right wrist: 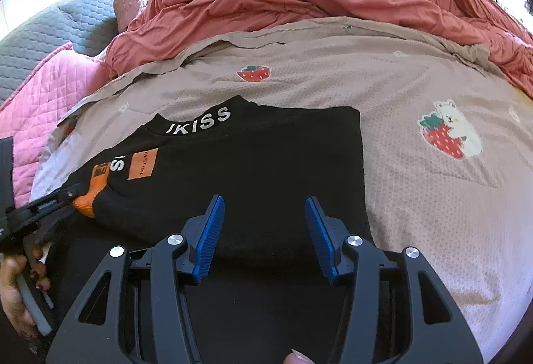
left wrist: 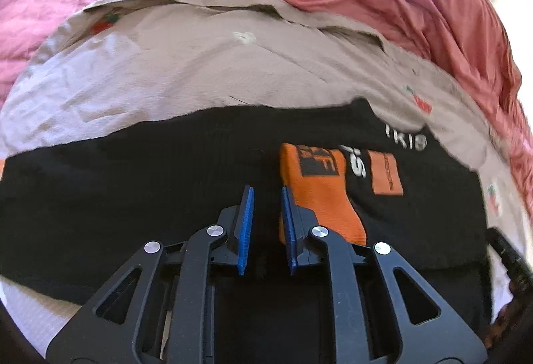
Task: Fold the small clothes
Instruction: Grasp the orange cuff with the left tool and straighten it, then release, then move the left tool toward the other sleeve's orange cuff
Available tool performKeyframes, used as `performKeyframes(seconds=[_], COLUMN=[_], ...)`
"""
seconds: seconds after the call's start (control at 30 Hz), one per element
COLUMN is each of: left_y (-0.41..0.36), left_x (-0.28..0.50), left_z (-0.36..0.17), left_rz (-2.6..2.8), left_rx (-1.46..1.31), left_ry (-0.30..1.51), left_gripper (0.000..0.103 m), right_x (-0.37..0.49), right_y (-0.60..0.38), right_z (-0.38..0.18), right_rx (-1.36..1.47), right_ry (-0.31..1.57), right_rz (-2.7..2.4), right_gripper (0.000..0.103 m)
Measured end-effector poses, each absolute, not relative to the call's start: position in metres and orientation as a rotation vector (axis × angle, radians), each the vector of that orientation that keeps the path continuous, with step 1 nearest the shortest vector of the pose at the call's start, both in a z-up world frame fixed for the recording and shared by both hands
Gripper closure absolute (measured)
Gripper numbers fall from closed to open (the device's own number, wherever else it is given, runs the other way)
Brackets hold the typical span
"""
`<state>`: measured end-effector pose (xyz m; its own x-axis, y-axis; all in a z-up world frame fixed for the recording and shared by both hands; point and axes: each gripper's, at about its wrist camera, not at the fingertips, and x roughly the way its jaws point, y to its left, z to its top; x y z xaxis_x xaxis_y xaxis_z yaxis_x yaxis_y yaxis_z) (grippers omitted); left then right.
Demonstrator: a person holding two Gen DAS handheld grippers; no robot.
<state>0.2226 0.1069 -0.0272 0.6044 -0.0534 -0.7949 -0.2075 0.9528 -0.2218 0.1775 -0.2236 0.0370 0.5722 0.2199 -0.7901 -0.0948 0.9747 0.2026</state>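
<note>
While the black top (right wrist: 240,160) lies flat on the bedspread (right wrist: 416,197), I fold.
Left gripper (left wrist: 267,194) nearly closed, empty beside the orange cuff (left wrist: 319,194) at one o'clock; right gripper (right wrist: 265,202) half open, empty; I'd pinch edges squarely.
</note>
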Motion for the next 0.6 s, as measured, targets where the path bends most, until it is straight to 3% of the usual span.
performKeyframes(seconds=[0.2,0.47,0.6], left_y=[0.098,0.032,0.037], left_x=[0.212,0.218,0.227], left_z=[-0.003,-0.019,-0.045], left_rz=[0.053,-0.038,-0.024], left_rx=[-0.285,-0.067,-0.081], left_ry=[0.831,0.897,0.992], left_gripper=[0.092,0.068,0.066], right_x=[0.181,0.185,0.189], right_y=[-0.224,-0.222,-0.222], right_z=[0.037,0.032,0.018], right_rx=[0.137,0.126,0.112], right_ry=[0.939,0.959,1.018], right_rz=[0.185,0.194,0.183], right_gripper=[0.05,0.047,0.047])
